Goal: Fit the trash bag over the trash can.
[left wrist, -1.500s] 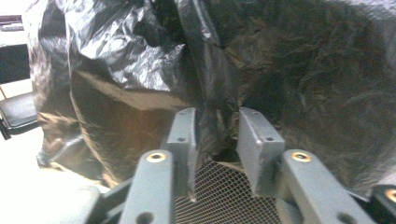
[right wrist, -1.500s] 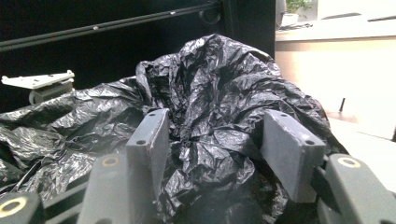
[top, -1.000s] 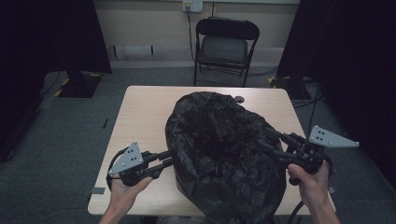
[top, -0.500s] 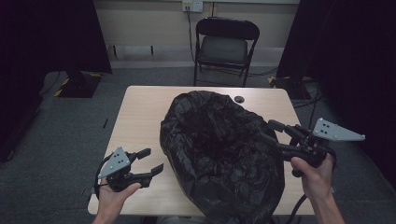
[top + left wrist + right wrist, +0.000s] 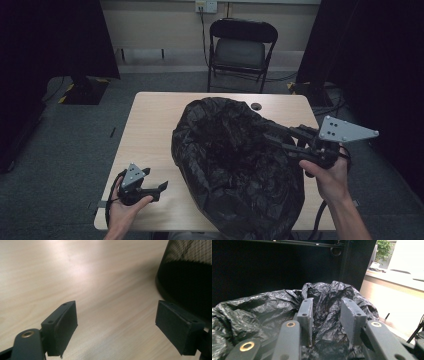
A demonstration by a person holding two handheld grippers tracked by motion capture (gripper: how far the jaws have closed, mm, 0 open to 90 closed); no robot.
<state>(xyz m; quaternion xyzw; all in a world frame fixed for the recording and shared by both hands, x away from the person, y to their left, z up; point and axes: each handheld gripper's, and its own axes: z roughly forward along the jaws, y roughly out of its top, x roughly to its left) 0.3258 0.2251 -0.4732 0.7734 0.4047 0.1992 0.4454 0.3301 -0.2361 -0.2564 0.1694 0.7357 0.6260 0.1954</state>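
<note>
Against bag (image 5: 235,170): right hand-held gripper (image 5: 272,136), half-open

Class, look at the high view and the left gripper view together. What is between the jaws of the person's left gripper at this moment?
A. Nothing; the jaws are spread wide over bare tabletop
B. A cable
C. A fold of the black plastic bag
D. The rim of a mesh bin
A: the left gripper has its jaws wide apart with just the bare wooden table between them, clear of the black bag.
</note>
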